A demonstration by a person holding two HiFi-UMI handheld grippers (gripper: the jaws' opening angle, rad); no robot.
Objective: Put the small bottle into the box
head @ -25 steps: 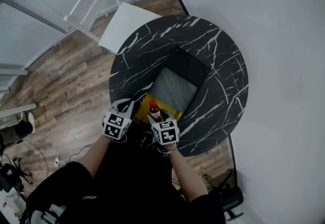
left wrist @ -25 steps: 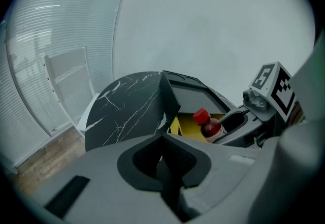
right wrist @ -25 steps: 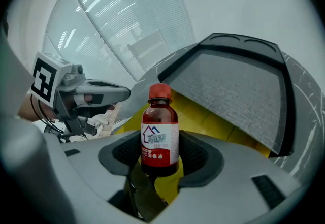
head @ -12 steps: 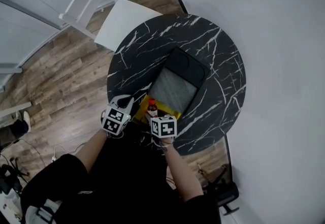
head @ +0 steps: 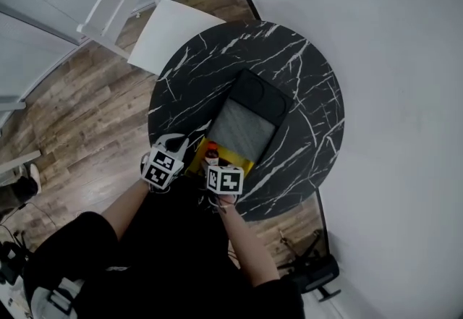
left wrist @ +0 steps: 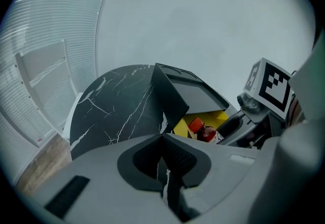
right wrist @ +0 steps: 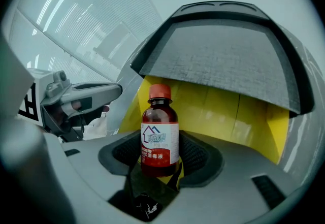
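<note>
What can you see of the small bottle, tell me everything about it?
The small bottle is dark brown and glassy-looking, with an orange-red cap and a white-and-red label bearing a house logo. It stands upright in the right gripper, whose dark pads clamp its lower half. Behind it is the open box, yellow-lined, under its grey lid. Whether its base touches anything is hidden.

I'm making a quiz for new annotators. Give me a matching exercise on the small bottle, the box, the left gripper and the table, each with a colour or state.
1 small bottle
2 box
3 left gripper
4 table

A black with white veins
B jaws together, empty
C lid up, yellow inside
D gripped by the right gripper

Pairs: 1-D, 2-C, 3-B, 4-A
</note>
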